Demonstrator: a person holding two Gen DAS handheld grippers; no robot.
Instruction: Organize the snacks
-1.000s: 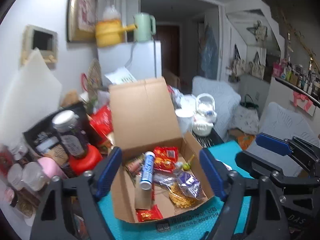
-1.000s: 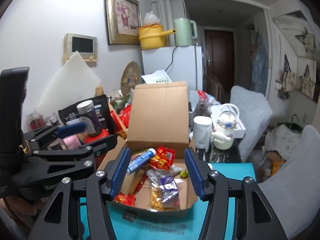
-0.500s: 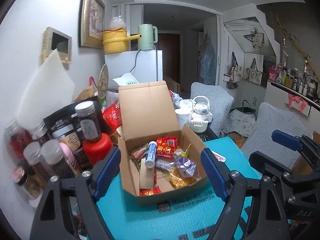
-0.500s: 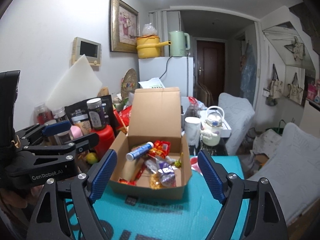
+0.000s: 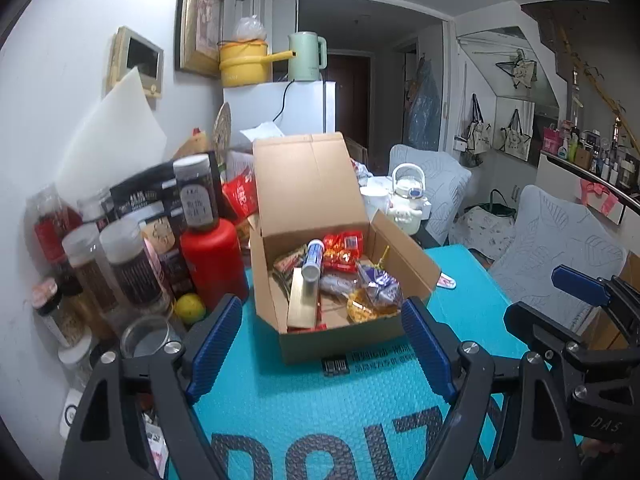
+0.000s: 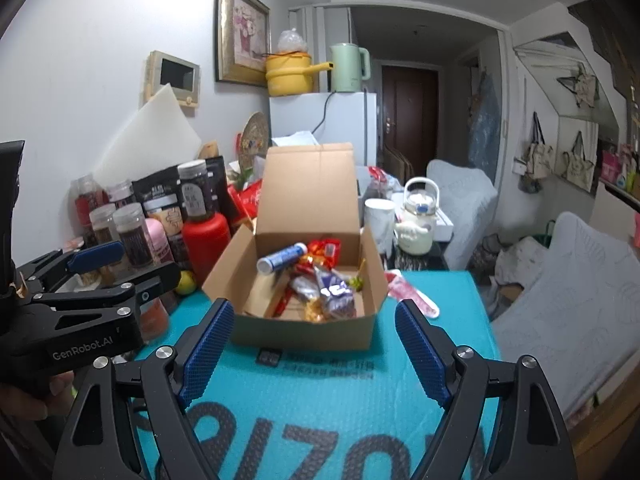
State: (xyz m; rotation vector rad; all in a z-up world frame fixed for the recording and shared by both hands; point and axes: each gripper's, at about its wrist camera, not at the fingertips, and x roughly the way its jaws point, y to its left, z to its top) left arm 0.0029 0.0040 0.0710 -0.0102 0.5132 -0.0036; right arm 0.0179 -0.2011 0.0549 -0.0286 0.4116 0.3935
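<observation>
Teal-covered tabletop (image 5: pixel 304 408); open cardboard box (image 6: pixel 308 240) at its far end, snack packets (image 6: pixel 326 290) and a white tube (image 6: pixel 282 257) inside. Left claw (image 5: pixel 320 344) and right claw (image 6: pixel 314 346) spread apart, empty, short of the box.

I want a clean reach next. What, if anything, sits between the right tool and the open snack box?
Nothing visible: only bare teal mat lies between the right tool and the snack box, both views agree.

The box (image 6: pixel 304 324) stands on the mat (image 6: pixel 320 392), with snacks (image 6: pixel 320 280) in it. Jars (image 6: pixel 128 236) stand left of the box. A fridge (image 6: pixel 344 128) is behind it, and a kettle (image 6: pixel 416 220) to its right.
</observation>
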